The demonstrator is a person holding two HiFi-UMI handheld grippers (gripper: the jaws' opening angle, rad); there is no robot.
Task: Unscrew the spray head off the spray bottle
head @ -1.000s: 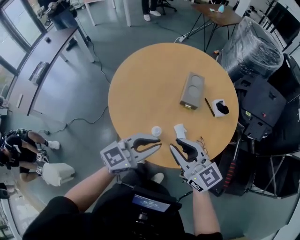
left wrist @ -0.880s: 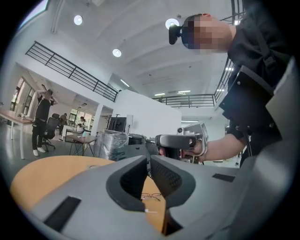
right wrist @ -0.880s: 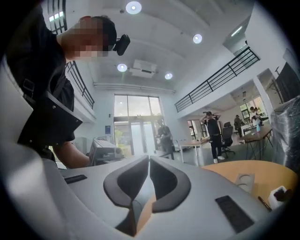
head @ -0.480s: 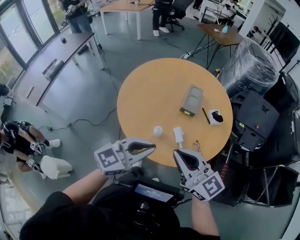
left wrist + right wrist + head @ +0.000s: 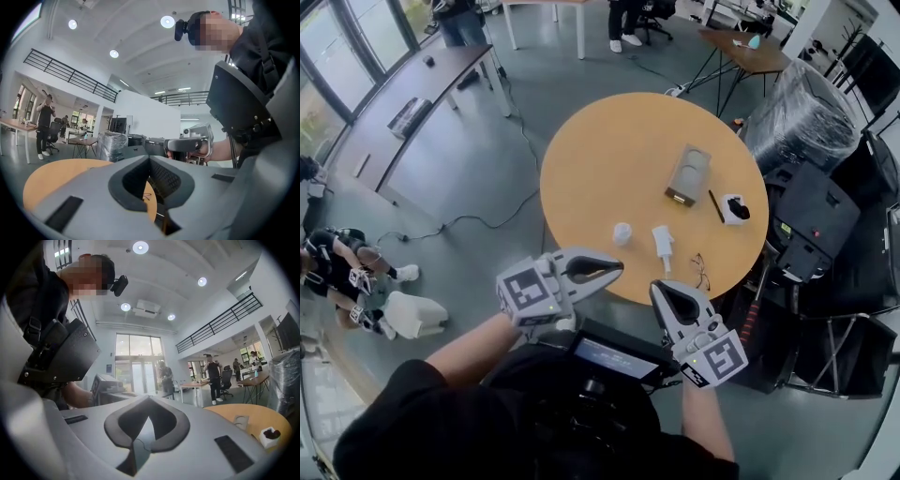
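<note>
Drawn back from the round tan table point(image 5: 600, 159), the grey left gripper point(image 5: 617, 267) and right gripper point(image 5: 657, 288) hover, jaws pressed together, empty. The stubby white spray bottle point(image 5: 622, 233) and the detached spray head point(image 5: 662, 242) sit just apart near the table's edge.

Left gripper point(image 5: 616, 270) and right gripper point(image 5: 657, 290) are closed, empty.

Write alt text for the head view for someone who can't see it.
A person holds two shut, empty grippers, the left gripper and right gripper, by the near edge of a round wooden table. On it sit a small white bottle and, apart beside it, a white spray head; farther off lie a grey box and a pen.
</note>
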